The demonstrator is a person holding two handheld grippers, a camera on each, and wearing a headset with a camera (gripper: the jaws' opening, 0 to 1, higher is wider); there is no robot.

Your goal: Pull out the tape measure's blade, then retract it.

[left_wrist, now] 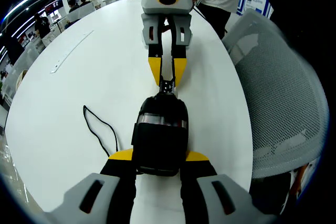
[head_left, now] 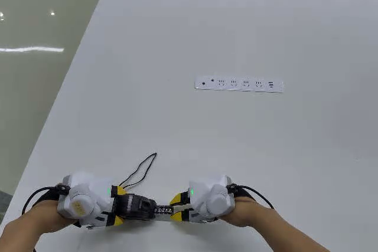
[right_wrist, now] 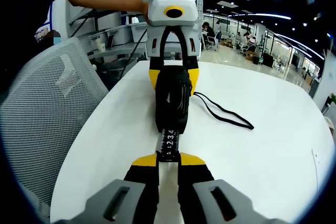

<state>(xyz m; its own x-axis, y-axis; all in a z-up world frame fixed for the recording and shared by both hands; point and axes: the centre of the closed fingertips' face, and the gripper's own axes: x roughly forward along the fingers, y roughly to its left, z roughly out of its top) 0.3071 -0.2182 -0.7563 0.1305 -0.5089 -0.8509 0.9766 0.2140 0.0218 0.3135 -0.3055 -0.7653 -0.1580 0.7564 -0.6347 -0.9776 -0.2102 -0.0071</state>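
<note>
Black tape measure case [left_wrist: 160,135] sits by near edge of table [head_left: 248,146], twd near-left corner. L gripper [left_wrist: 160,156]: jaws clamped on case flanks, prob. to anchor body vs sliding. R gripper [right_wrist: 168,159] faces it head-on, jaws pinched on blade [right_wrist: 169,142] near tip; short numbered stretch out. Grippers opposed in one line, likely for straight pull w/o kink. Strap [head_left: 139,171] trails loose twd table centre, clear of jaws. Power strip [head_left: 239,84] mid-table, well apart. Step: early pull-out; retract not yet done.
</note>
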